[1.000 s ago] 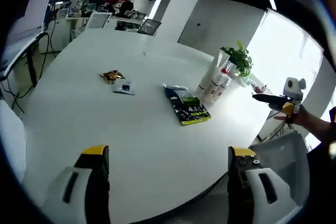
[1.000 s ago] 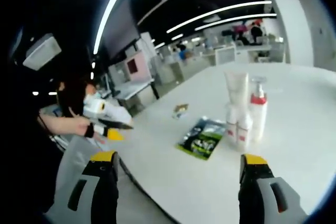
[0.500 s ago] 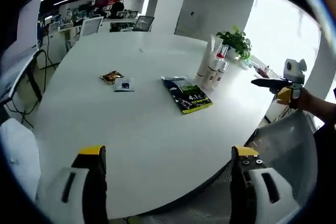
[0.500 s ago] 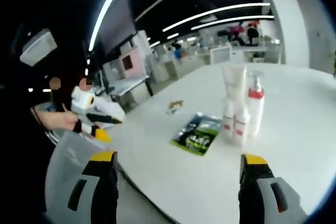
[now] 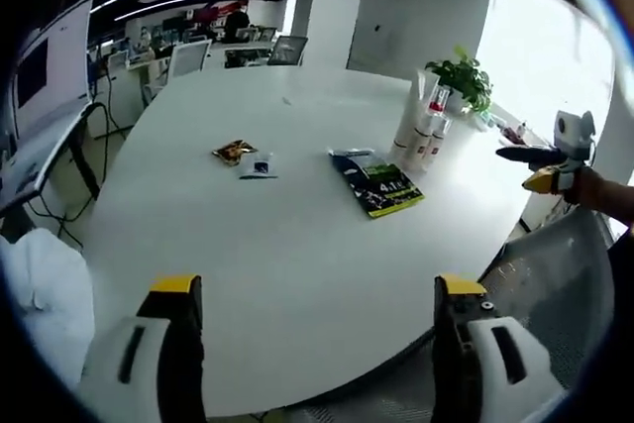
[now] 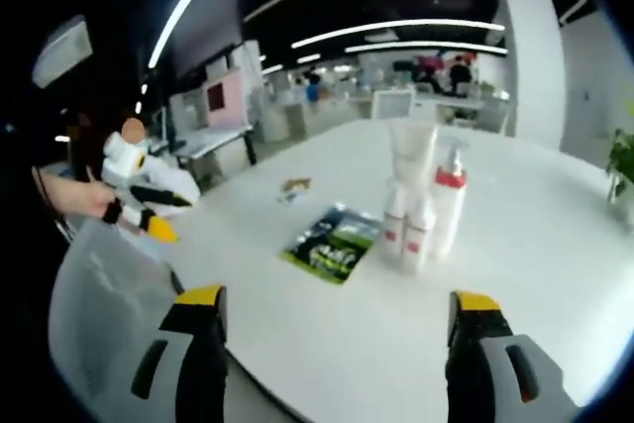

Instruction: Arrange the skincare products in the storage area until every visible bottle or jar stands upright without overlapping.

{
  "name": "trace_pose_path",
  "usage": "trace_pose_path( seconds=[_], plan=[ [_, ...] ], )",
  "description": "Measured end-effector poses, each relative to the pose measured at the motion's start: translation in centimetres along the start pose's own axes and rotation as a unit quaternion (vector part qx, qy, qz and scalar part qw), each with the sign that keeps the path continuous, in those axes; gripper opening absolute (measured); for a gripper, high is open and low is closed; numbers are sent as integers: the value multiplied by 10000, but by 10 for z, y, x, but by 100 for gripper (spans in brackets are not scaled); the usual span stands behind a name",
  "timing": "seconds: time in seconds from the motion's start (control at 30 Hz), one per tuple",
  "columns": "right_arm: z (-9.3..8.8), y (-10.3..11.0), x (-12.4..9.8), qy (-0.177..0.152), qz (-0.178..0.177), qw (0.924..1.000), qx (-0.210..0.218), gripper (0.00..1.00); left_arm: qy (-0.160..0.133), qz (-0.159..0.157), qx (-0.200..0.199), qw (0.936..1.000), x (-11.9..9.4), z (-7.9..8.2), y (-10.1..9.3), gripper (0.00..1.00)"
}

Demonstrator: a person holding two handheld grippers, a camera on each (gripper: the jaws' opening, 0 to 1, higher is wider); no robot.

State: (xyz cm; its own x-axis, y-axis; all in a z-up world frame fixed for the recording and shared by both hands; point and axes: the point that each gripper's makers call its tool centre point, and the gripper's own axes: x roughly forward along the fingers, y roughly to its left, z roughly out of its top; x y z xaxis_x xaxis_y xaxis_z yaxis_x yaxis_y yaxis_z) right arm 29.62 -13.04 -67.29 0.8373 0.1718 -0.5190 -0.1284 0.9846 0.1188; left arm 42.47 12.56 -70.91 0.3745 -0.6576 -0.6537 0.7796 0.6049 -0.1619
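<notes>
A tight cluster of white skincare bottles [image 6: 419,205] stands upright on the round white table [image 6: 416,324]: a tall tube [image 6: 410,151], a pump bottle with a red collar [image 6: 448,207] and two small bottles [image 6: 404,235] in front. The same cluster of bottles [image 5: 420,126] shows at the table's far right in the left gripper view. My left gripper [image 5: 312,344] is open over the near table edge, holding nothing. My right gripper [image 6: 332,349] is open too, short of the bottles. Each gripper appears in the other's view, the left gripper [image 6: 139,190] and the right gripper [image 5: 550,156].
A dark green sachet [image 5: 376,182] lies flat beside the bottles, also seen as the sachet [image 6: 332,243]. A gold wrapper [image 5: 234,152] and a small dark packet [image 5: 260,165] lie further left. A potted plant [image 5: 466,76] stands behind the bottles. A mesh chair [image 5: 555,274] sits by the table.
Both views have shifted with the hands: the right gripper's camera has come nearer the bottles and the left one has swung slightly. Nothing on the table has moved.
</notes>
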Motion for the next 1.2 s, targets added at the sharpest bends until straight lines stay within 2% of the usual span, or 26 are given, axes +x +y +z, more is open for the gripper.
trace_pose_path(
  seconds=[0.17, 0.3, 0.57, 0.7, 0.73, 0.8, 0.87, 1.0, 1.2],
  plan=[
    [-2, -5, -2, 24, -77, 10000, 50, 92, 144, 7, 16, 9999, 4, 1, 1, 89],
    [-2, -5, -1, 23, -65, 9999, 73, 92, 220, 2, 87, 9997, 17, 11, 8, 89],
    [-4, 1, 0, 190, -79, 9997, -160, 94, 13, -127, 218, 9997, 50, 64, 19, 90],
    [10, 9, -5, -25, -137, 9998, -162, 95, -1, -116, 269, 9996, 69, 79, 30, 89],
    [14, 8, -7, -92, -293, 9994, -150, 93, 7, -110, 264, 9996, 72, 80, 33, 89],
    [13, 12, -8, -85, -357, 9992, -181, 92, 38, -107, 224, 9997, 80, 83, 39, 89],
    [12, 8, -8, -43, -495, 9978, -434, 92, 66, -95, 184, 9998, 87, 85, 46, 89],
    [12, 3, -4, -84, -518, 9976, -454, 91, 147, -96, 86, 9998, 97, 85, 56, 87],
    [16, -9, -10, -202, -831, 9954, -433, 85, 251, -75, -33, 9997, 116, 87, 72, 85]
  ],
)
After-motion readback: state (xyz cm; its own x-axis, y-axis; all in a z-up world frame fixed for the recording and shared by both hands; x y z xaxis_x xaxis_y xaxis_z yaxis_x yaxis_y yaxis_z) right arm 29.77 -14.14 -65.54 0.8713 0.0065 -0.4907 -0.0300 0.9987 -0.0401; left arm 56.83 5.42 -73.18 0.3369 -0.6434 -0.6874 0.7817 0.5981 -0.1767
